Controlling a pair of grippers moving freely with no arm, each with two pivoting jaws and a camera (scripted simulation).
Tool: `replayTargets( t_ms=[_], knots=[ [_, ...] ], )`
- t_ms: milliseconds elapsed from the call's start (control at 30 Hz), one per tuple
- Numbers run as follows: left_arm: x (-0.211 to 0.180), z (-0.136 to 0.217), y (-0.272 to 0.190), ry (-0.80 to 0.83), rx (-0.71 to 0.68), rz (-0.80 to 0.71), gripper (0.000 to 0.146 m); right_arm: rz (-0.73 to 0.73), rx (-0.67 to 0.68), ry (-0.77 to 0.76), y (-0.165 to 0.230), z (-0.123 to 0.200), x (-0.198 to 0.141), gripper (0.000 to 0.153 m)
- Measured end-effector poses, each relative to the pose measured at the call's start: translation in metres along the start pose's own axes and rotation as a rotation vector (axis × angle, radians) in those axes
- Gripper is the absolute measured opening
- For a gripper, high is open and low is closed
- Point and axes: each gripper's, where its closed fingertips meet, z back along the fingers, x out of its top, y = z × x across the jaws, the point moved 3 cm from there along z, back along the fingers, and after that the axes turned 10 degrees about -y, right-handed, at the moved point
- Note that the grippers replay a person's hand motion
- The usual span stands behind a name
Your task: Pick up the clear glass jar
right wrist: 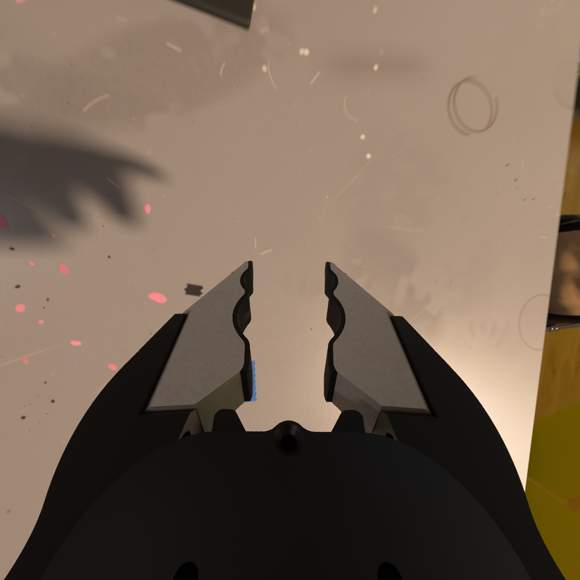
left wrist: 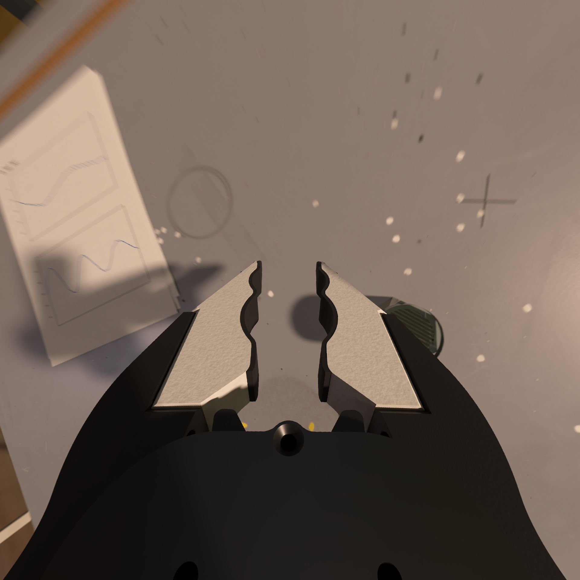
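Table (left wrist: 314,94): grey top, speckled with pale and dark flecks, faint ring stain (left wrist: 201,202) and a pencilled cross mark (left wrist: 485,201) on it. Everything below is placed against the left gripper (left wrist: 288,266).

Left gripper: pointing down at the table, jaws apart, nothing between them, only bare tabletop and a round shadow in the gap.

Paper sheets (left wrist: 78,213): white stack with line plots, lying flat to the left of the left gripper, corner reaching near its left finger (left wrist: 216,339). Ring stain sits just ahead of that finger, between paper and gripper tip.

Clear glass jar (left wrist: 414,326): just beside the left gripper's right finger (left wrist: 361,342), on its outer side, mostly hidden behind it. Only a rounded glass edge with a ribbed patch shows. Not between the jaws. Can't tell whether it touches the finger.

Right gripper (right wrist: 288,266): jaws apart, empty, over a paler stretch of tabletop with pink spots (right wrist: 157,297), ring marks (right wrist: 472,105) and a small blue scrap (right wrist: 253,379) at its left finger. Table edge runs down its right side.
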Motion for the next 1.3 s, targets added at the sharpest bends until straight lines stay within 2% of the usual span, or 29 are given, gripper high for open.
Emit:
replayTargets(
  t_ms=[100, 200, 333, 433, 500, 633, 933, 1133, 1200, 1300],
  knots=[
    [0.025, 0.043, 0.001, -0.234, -0.002, 0.03, 0.036, 0.01, -0.022, -0.112, -0.001, 0.015, 0.016, 0.045],
    [0.036, 0.079, -0.034, -0.36, -0.233, -0.021, 0.048, 0.054, -0.004, -0.314, 0.006, 0.038, 0.04, 0.045],
    [0.027, 0.083, -0.087, -0.214, -0.402, -0.247, 0.05, 0.112, 0.082, -0.63, 0.026, 0.07, 0.072, 0.045],
    [0.027, 0.063, -0.121, -0.115, -0.466, -0.368, 0.05, 0.168, 0.075, -0.731, 0.034, 0.082, 0.078, 0.049],
    [0.024, 0.046, -0.14, -0.017, -0.501, -0.415, 0.052, 0.189, 0.044, -0.724, 0.034, 0.081, 0.078, 0.049],
    [0.01, 0.019, -0.157, 0.142, -0.482, -0.536, 0.052, 0.189, 0.054, -0.673, 0.034, 0.073, 0.074, 0.05],
    [-0.013, -0.01, -0.167, 0.29, -0.546, -0.553, 0.053, 0.18, 0.071, -0.638, 0.032, 0.064, 0.072, 0.054],
    [-0.009, -0.014, -0.163, 0.287, -0.492, -0.58, 0.049, 0.172, 0.084, -0.644, 0.031, 0.066, 0.071, 0.053],
    [0.0, -0.003, -0.154, 0.235, -0.461, -0.561, 0.049, 0.168, 0.087, -0.639, 0.03, 0.066, 0.07, 0.053],
    [0.029, 0.032, -0.136, 0.063, -0.337, -0.523, 0.049, 0.164, 0.083, -0.621, 0.027, 0.064, 0.068, 0.053]
  ],
)
